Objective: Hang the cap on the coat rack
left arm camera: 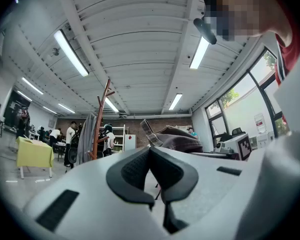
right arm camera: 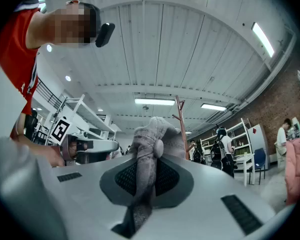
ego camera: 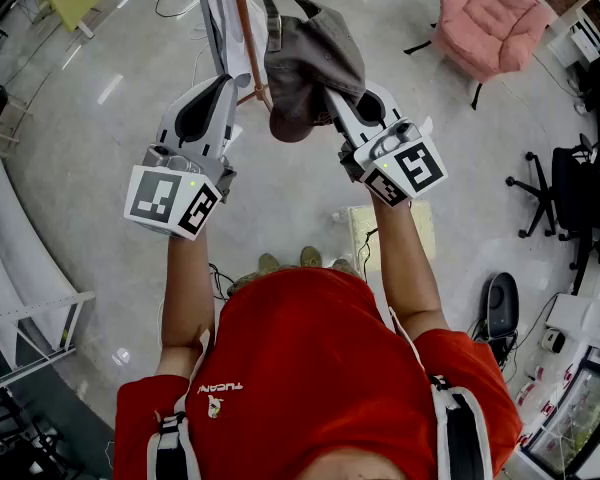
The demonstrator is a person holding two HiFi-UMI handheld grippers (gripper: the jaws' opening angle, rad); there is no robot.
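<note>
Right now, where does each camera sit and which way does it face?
Head view: on the head, facing down at the cap and rack; both forearms, red shirt show.
Left gripper view: on the left gripper, facing up along shut jaws; shirt shows.
Right gripper view: on the right gripper, along jaws clamping the cap; shirt shows.
All share cap and rack.

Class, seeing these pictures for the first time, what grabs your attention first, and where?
A grey cap is pinched in the right hand-held gripper, at the head view's top centre. Just left of it stands the reddish coat rack; the left hand-held gripper is shut, empty.
</note>
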